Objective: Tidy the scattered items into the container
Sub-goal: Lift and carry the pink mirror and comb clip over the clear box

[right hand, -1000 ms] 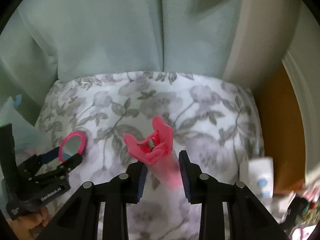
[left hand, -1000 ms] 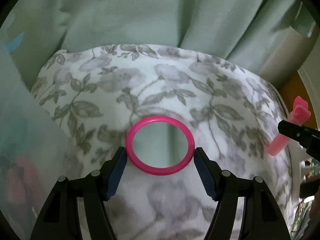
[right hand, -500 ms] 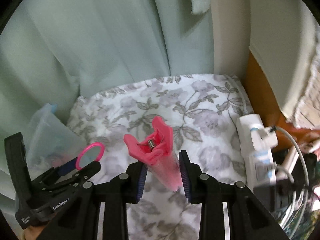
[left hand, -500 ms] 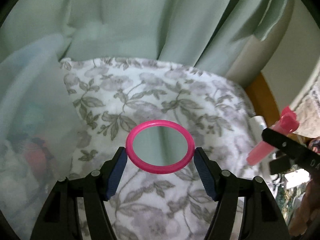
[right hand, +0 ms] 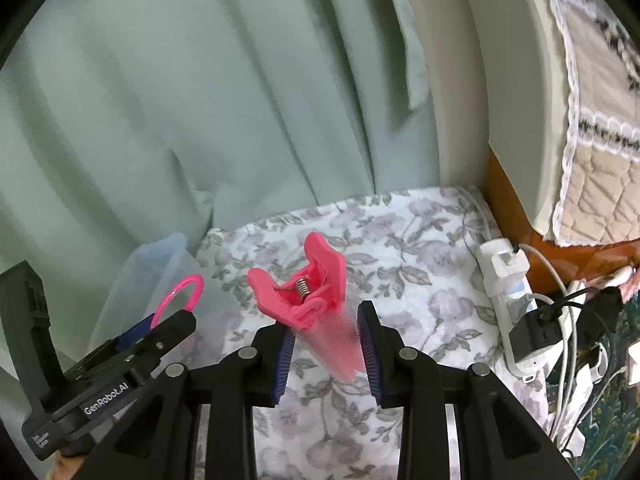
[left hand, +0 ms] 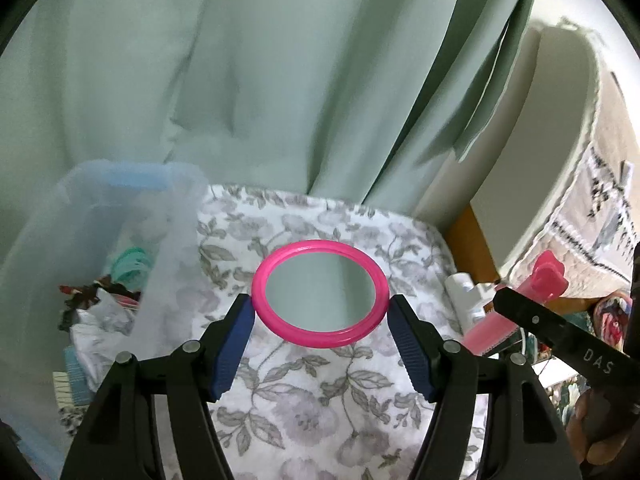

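Observation:
My left gripper (left hand: 320,312) is shut on a round mirror with a pink rim (left hand: 320,294), held flat above the floral cloth. A translucent blue container (left hand: 116,216) stands to its left with several small items inside. In the right wrist view my right gripper (right hand: 326,320) is shut on a pink spring clip (right hand: 308,292), its handles pointing up and away. The left gripper (right hand: 156,322) with the mirror (right hand: 180,296) shows at the left there, beside the container (right hand: 160,276). The right gripper's finger and the clip (left hand: 536,288) appear at the right of the left wrist view.
A floral cloth (left hand: 320,392) covers the surface. Pale green curtains (left hand: 240,80) hang behind it. A white power strip (right hand: 508,280) with plugs and cables lies off the right edge, next to an orange-brown panel (right hand: 508,200) and a quilted cover (right hand: 592,120).
Both grippers have risen and tilted up while keeping their loads. The container has come into the left wrist view; the power strip and cables have come into the right wrist view.

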Action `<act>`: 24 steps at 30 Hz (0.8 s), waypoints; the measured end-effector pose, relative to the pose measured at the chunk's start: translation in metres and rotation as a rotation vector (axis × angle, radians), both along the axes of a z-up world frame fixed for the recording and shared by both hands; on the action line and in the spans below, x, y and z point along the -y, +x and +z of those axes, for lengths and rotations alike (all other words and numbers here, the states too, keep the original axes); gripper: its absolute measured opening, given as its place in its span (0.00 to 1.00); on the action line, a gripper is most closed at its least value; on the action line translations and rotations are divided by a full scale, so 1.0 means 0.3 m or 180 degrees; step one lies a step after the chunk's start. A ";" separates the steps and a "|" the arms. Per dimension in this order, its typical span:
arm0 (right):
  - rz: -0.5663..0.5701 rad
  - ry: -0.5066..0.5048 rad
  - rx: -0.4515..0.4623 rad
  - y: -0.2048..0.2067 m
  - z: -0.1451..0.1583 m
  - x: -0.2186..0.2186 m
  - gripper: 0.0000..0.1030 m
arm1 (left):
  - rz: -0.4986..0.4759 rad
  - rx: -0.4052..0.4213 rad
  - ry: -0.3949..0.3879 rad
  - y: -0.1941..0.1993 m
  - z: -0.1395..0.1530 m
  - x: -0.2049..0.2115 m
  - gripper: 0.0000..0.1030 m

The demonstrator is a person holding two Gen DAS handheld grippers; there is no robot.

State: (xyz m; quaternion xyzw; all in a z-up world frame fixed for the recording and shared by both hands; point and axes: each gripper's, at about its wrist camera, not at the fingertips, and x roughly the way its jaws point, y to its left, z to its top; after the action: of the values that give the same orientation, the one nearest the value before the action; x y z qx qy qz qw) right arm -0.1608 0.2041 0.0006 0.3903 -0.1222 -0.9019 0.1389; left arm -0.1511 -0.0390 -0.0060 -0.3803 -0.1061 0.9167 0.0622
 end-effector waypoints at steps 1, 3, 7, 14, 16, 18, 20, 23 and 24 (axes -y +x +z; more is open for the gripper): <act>0.0006 -0.0005 -0.0030 0.013 0.015 0.006 0.33 | 0.0008 -0.0029 0.0009 0.015 0.015 0.008 0.68; 0.0019 -0.0016 -0.0089 0.040 0.045 0.019 0.33 | 0.0021 -0.0068 0.0043 0.039 0.035 0.024 0.68; 0.0070 -0.0029 -0.0172 0.087 0.088 0.053 0.33 | 0.0090 -0.0162 0.0076 0.094 0.077 0.066 0.68; 0.0219 -0.0001 -0.0299 0.160 0.143 0.129 0.33 | 0.0229 -0.0313 0.0123 0.175 0.127 0.145 0.68; 0.0269 0.0008 -0.0335 0.177 0.158 0.154 0.33 | 0.0272 -0.0349 0.0132 0.199 0.138 0.170 0.68; 0.0317 0.0017 -0.0367 0.190 0.170 0.181 0.33 | 0.0314 -0.0377 0.0140 0.220 0.148 0.194 0.68; 0.0373 0.0032 -0.0394 0.201 0.181 0.212 0.33 | 0.0361 -0.0399 0.0150 0.236 0.154 0.219 0.68; 0.0464 0.0059 -0.0434 0.217 0.199 0.266 0.33 | 0.0441 -0.0424 0.0171 0.259 0.159 0.262 0.68; 0.0491 0.0068 -0.0445 0.222 0.204 0.283 0.33 | 0.0467 -0.0428 0.0179 0.265 0.159 0.276 0.68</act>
State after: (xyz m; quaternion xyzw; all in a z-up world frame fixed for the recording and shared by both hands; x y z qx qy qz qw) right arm -0.0943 0.1192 0.0619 0.3361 -0.0722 -0.9148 0.2120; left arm -0.0718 -0.1218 0.0417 -0.3072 -0.1549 0.9389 0.0126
